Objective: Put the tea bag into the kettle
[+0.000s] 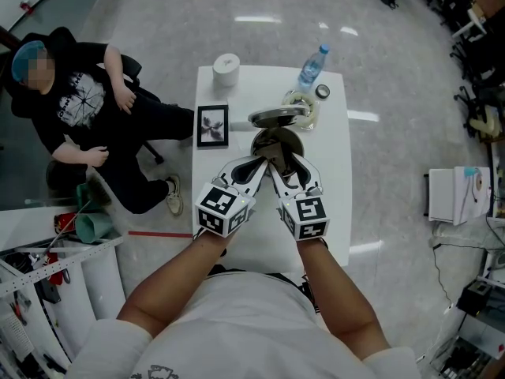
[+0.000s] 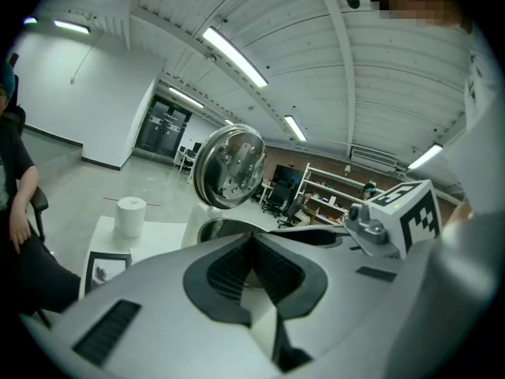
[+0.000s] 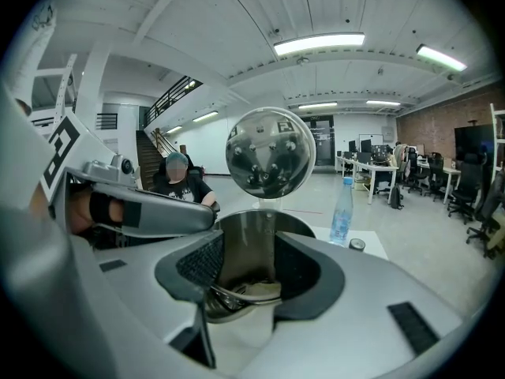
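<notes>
Steel shows once: we count one kettle (image 1: 255, 143) on the one white table (image 1: 338, 176), its one round lid (image 1: 278, 116) tipped up behind the mouth. We hold two grippers, both at the kettle's near rim.

The left gripper (image 2: 252, 239) has its jaws pressed together at the tips, and we make out nothing pinched there. The right gripper (image 3: 248, 247) has its jaws spread, with no pad on anything, and the open kettle stands framed between them.

In the right gripper view, one pale flat piece lies inside the kettle, low against the near wall. We take it for the tea bag (image 3: 258, 290), though only a sliver shows over the rim.

Further back on the table we count:
- one water bottle (image 1: 312, 69)
- one roll of paper (image 1: 226, 68)
- one framed picture (image 1: 212, 125)
- one small round cap (image 1: 322, 91)

One person (image 1: 79, 101) in black sits left of the table.

From the head view the grippers cover the kettle's near side, so its body and the tea bag are lost to us there. A clear thing (image 1: 306, 109) beside the lid is half hidden by it, and we cannot say what it is. The left gripper view catches only the kettle's rim and lid, not its inside.
</notes>
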